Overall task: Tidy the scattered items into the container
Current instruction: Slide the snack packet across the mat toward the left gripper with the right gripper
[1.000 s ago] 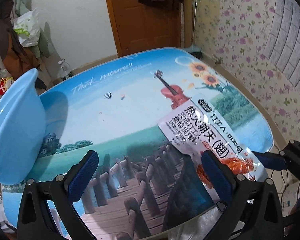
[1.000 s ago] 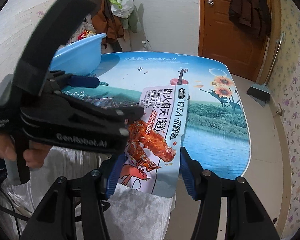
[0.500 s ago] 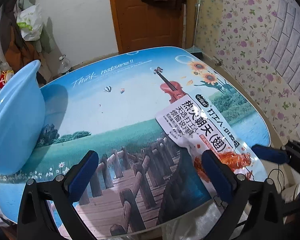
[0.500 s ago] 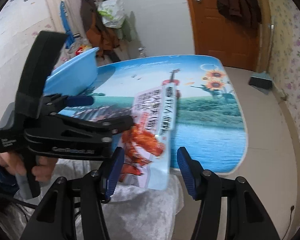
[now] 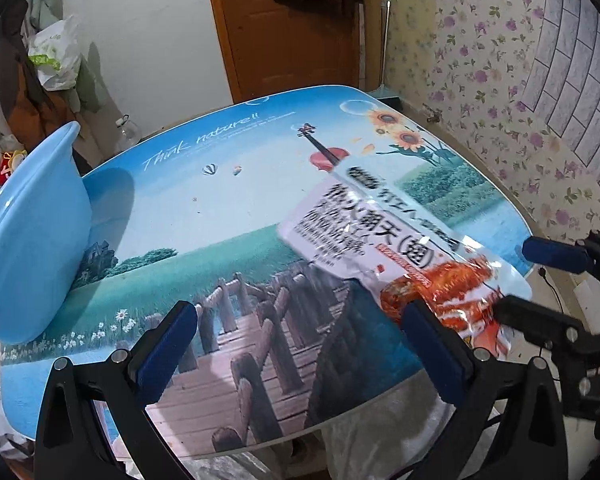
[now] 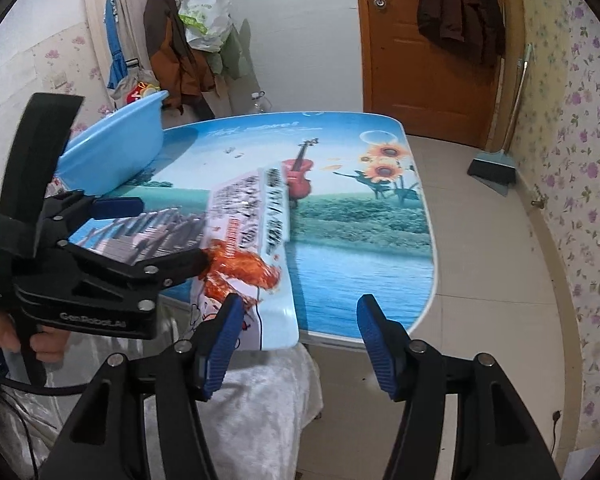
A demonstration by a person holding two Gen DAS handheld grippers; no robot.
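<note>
We read "Think nature!!" in white script on the table (image 5: pixel 228 216), printed behind the violin (image 5: pixel 324 152), toward the door. On the packet (image 5: pixel 384 236) just in front of that violin stand large Chinese characters, "热火朝天(翅)". The left gripper (image 6: pixel 140 232) beside the packet bears "GenRobot.AI" on its body.

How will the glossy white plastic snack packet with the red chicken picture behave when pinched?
Probably floppy: the glossy snack packet looks thin and sits bowed, one edge raised. Likely slippery too, as its film shows bright glare.
</note>
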